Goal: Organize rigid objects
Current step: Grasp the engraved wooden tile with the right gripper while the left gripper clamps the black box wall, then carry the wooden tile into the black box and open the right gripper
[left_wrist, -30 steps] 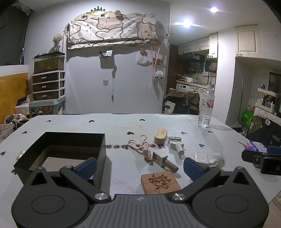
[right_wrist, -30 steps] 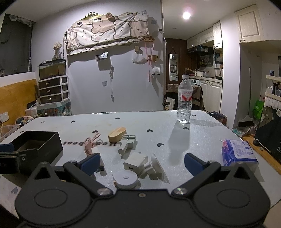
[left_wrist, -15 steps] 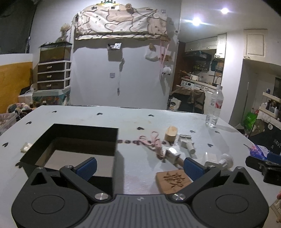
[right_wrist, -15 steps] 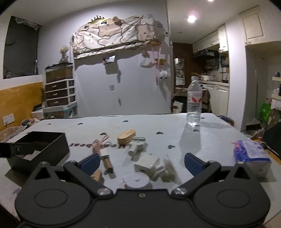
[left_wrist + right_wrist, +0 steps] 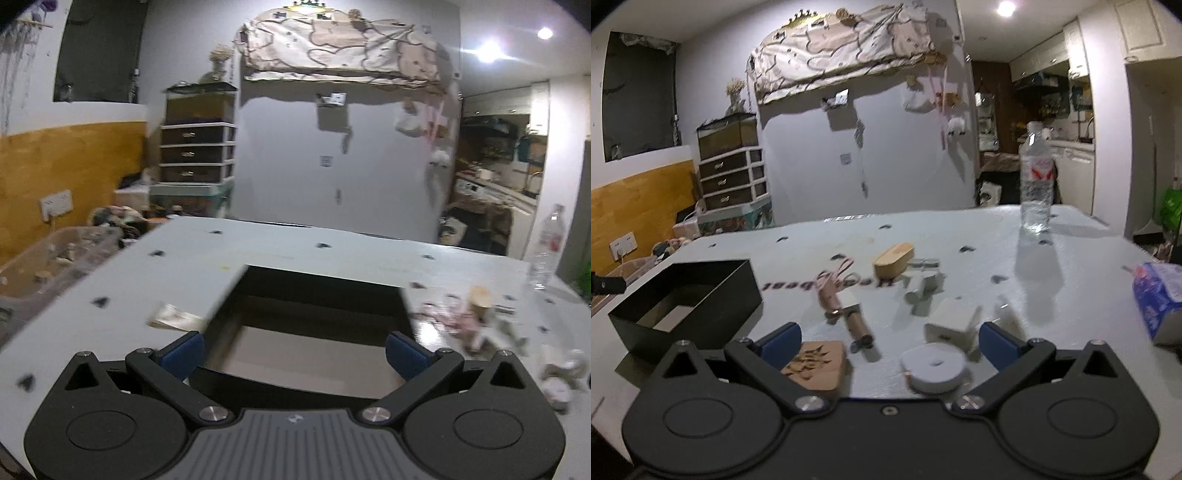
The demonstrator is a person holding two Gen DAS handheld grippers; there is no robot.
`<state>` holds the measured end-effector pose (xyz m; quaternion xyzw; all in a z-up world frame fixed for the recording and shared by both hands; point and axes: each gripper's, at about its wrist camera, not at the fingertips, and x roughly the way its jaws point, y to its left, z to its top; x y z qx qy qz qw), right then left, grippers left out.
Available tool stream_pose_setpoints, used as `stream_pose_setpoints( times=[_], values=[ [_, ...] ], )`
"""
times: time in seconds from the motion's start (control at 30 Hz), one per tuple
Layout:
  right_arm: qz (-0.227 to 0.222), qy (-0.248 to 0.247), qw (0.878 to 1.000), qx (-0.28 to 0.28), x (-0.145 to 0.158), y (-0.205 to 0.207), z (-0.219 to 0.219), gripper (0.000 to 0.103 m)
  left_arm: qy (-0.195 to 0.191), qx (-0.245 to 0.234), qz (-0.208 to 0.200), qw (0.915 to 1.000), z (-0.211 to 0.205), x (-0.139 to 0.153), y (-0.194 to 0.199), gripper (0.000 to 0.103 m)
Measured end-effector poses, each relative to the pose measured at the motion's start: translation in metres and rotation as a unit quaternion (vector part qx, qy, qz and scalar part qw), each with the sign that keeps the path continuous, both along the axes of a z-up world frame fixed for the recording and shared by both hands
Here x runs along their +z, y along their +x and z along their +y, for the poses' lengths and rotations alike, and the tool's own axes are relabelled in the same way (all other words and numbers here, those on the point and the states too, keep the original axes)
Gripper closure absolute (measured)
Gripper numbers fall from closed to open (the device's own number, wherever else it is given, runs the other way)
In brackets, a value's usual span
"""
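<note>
An open black box (image 5: 314, 314) lies on the white table straight ahead of my left gripper (image 5: 293, 354), which is open and empty over the box's near edge. The box also shows at the left of the right wrist view (image 5: 687, 299). My right gripper (image 5: 890, 341) is open and empty above several loose items: a carved wooden tile (image 5: 816, 362), a white round disc (image 5: 936, 369), a white block (image 5: 955, 317), a small wooden-handled tool (image 5: 855, 323), pink scissors (image 5: 831, 284) and an oval wooden block (image 5: 894, 258).
A water bottle (image 5: 1036, 184) stands at the table's far right. A blue tissue pack (image 5: 1160, 295) lies at the right edge. A scrap of paper (image 5: 173, 317) lies left of the box. A clear bin (image 5: 48, 258) sits beyond the table's left side.
My left gripper has swung left, so the black box is now centred between its fingers. My right gripper has shifted left and closer over the loose items.
</note>
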<state>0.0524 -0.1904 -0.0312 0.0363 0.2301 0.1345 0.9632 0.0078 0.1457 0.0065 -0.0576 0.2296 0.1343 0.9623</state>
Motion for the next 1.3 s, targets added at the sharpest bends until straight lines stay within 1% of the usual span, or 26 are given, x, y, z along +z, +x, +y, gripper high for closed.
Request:
stream_pose_setpoints(
  times=[0.13, 0.2, 0.27, 0.33, 0.37, 0.43, 0.47, 0.53, 0.6, 0.77, 0.8, 0.83, 0.87, 0.9, 0.93, 1.0, 1.07, 1.2, 1.23, 1.3],
  values=[
    [0.026, 0.003, 1.0, 0.009, -0.008, 0.009, 0.018, 0.0, 0.002, 0.013, 0.007, 0.9999, 0.032, 0.001, 0.006, 0.0],
    [0.042, 0.004, 0.999, 0.01, -0.012, 0.014, 0.026, 0.0, 0.002, 0.018, 0.009, 0.9998, 0.047, 0.0, 0.011, 0.003],
    [0.052, 0.006, 0.999, 0.011, -0.016, 0.018, 0.035, 0.0, 0.0, 0.017, 0.012, 0.9998, 0.059, 0.0, 0.016, 0.011],
    [0.064, 0.006, 0.998, 0.008, -0.019, 0.025, 0.043, 0.0, -0.009, 0.01, 0.019, 0.9997, 0.071, -0.001, 0.025, 0.023],
    [0.073, 0.004, 0.997, 0.007, -0.021, 0.029, 0.048, 0.0, -0.012, 0.007, 0.024, 0.9996, 0.075, -0.002, 0.03, 0.025],
    [0.086, 0.0, 0.996, 0.009, -0.022, 0.035, 0.056, 0.0, -0.016, -0.001, 0.037, 0.9992, 0.083, -0.005, 0.042, 0.037],
    [0.092, -0.002, 0.996, 0.011, -0.023, 0.038, 0.06, 0.0, -0.019, -0.006, 0.045, 0.9988, 0.086, -0.006, 0.047, 0.039],
    [0.102, -0.007, 0.995, 0.013, -0.025, 0.043, 0.067, 0.001, -0.029, -0.015, 0.064, 0.9974, 0.094, -0.011, 0.059, 0.049],
    [0.115, -0.014, 0.993, 0.018, -0.027, 0.049, 0.075, 0.002, -0.037, -0.022, 0.084, 0.9956, 0.099, -0.016, 0.07, 0.055],
    [0.145, -0.024, 0.989, 0.028, -0.034, 0.062, 0.09, 0.009, -0.051, -0.031, 0.113, 0.9918, 0.106, -0.032, 0.086, 0.064],
    [0.15, -0.027, 0.988, 0.025, -0.036, 0.064, 0.093, 0.012, -0.053, -0.032, 0.117, 0.9912, 0.107, -0.034, 0.089, 0.07],
    [0.155, -0.03, 0.987, 0.023, -0.037, 0.066, 0.094, 0.013, -0.056, -0.033, 0.122, 0.9904, 0.108, -0.038, 0.09, 0.079],
    [0.159, -0.033, 0.986, 0.02, -0.038, 0.068, 0.096, 0.015, -0.058, -0.033, 0.125, 0.9899, 0.108, -0.039, 0.091, 0.082],
    [0.163, -0.035, 0.986, 0.019, -0.038, 0.07, 0.097, 0.018, -0.062, -0.033, 0.127, 0.9895, 0.11, -0.041, 0.093, 0.089],
    [0.167, -0.039, 0.985, 0.019, -0.039, 0.071, 0.099, 0.019, -0.065, -0.03, 0.128, 0.9892, 0.111, -0.042, 0.094, 0.093],
    [0.169, -0.049, 0.984, 0.018, -0.039, 0.073, 0.101, 0.022, -0.074, -0.03, 0.128, 0.9886, 0.114, -0.044, 0.095, 0.094],
    [0.169, -0.058, 0.984, 0.016, -0.038, 0.074, 0.103, 0.027, -0.077, -0.036, 0.126, 0.9884, 0.114, -0.044, 0.095, 0.098],
    [0.181, -0.069, 0.981, 0.024, -0.035, 0.074, 0.104, 0.027, -0.07, -0.039, 0.124, 0.989, 0.112, -0.044, 0.094, 0.099],
    [0.187, -0.064, 0.98, 0.027, -0.032, 0.074, 0.103, 0.027, -0.069, -0.04, 0.124, 0.9891, 0.112, -0.044, 0.093, 0.099],
    [0.181, -0.055, 0.981, 0.032, -0.021, 0.073, 0.102, 0.027, -0.066, -0.041, 0.124, 0.9893, 0.11, -0.043, 0.092, 0.099]
  ],
)
